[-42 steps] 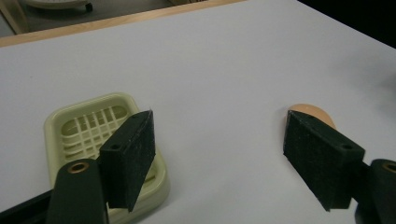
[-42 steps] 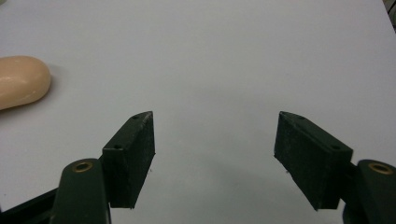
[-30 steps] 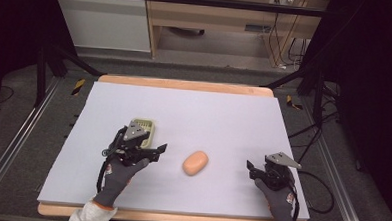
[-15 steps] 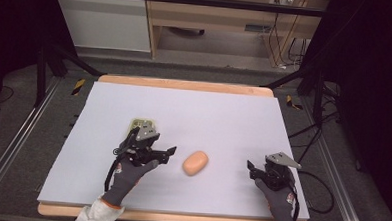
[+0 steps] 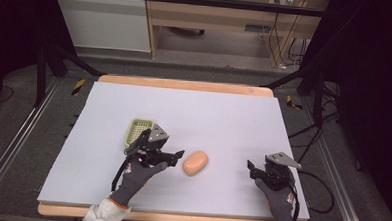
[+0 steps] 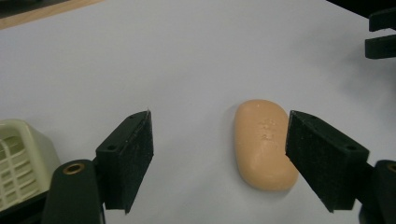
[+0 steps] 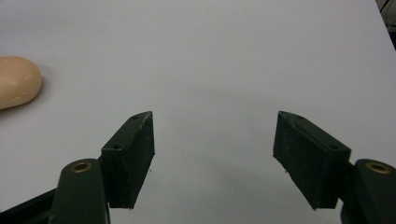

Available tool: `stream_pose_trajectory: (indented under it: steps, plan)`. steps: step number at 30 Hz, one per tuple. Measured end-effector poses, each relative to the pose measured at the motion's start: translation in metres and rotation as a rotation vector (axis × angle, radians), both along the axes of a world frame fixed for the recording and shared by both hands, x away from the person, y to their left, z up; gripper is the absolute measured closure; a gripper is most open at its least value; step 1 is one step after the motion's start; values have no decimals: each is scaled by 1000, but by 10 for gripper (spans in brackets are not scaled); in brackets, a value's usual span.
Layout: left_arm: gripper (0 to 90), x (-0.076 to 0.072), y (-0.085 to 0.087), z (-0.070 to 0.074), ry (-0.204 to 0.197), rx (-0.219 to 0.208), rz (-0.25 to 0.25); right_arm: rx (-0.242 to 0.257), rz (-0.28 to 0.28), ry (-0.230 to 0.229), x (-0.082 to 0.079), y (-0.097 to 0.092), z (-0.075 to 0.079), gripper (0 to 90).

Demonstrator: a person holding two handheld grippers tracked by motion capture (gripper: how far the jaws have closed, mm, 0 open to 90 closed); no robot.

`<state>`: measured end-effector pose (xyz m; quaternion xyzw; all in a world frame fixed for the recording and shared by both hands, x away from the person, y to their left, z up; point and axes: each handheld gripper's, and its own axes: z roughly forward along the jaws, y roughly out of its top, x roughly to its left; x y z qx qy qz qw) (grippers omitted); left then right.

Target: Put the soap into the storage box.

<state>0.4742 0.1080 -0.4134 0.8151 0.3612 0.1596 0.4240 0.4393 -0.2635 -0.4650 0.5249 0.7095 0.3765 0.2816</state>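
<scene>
Left hand-held gripper (image 6: 219,163): jaws wide open, holding nothing; the soap lies between them, near one jaw, perhaps touching it.
Soap (image 6: 264,142): peach bar, flat on the counter (image 5: 224,111).
Soap dish (image 5: 138,130): pale green, just behind the left hand-held gripper.
Right hand-held gripper (image 7: 212,158): wide open, empty, well apart from the soap.

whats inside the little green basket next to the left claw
The green basket shows bare slatted ribbing, nothing lying on it where visible. The left claw and its body cover the basket's near side, so that part cannot be checked.
</scene>
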Motion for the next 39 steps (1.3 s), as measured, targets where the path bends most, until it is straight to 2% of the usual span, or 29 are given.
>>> stream_pose_trajectory:
  steps: [25,39]
  plan:
    - [221,4,-42,-17,40,61,-58,-2,-1,-1,0,0,0,296]
    - [208,6,-56,-27,66,99,-76,-7,0,-4,1,0,0,296]
